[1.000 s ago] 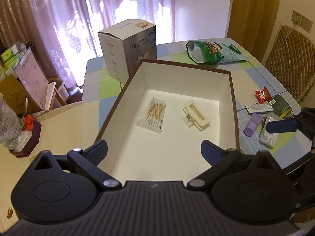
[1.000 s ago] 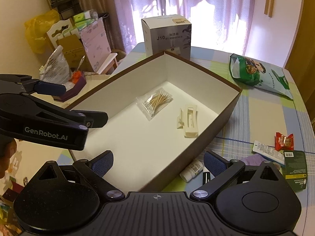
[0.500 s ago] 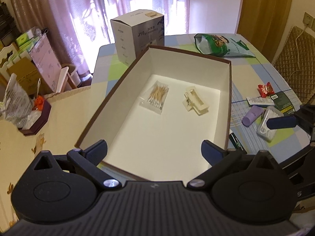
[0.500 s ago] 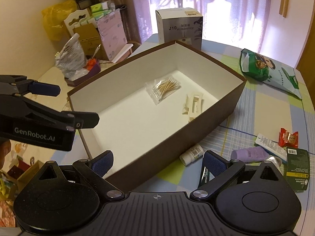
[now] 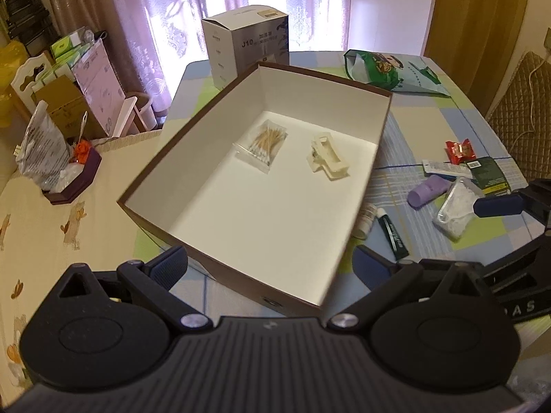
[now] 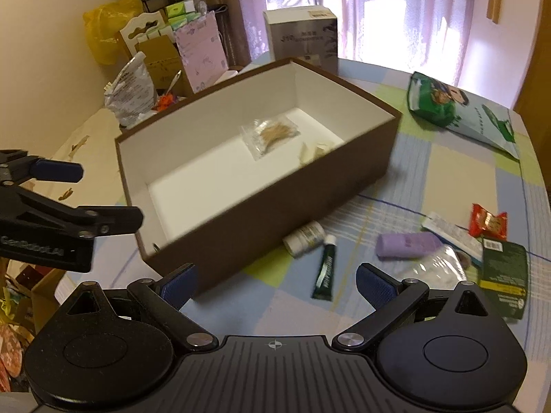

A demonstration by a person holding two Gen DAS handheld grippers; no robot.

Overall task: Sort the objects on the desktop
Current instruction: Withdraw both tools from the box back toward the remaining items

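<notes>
Two items already lie in your brown box [image 5: 384, 127] on the bench [image 6: 440, 165]: a bag of cotton swabs [image 5: 264, 144] and, just beside it, a cream hair clip [image 5: 327, 160]. Both of your claws are spread wide and grip nothing, the left claw [image 5: 270, 266] over the box's near corner and the right claw [image 6: 277, 282] above the bench just outside the box's wall. Right of the box lie a small white bottle [image 6: 304, 237] touching a dark green tube [image 6: 325, 272], then a purple tube [image 6: 406, 245], a clear packet [image 5: 456, 208], a red candy [image 6: 489, 222] and a dark green box [image 6: 504, 277], with a green snack bag [image 5: 389, 72] farther back.
</notes>
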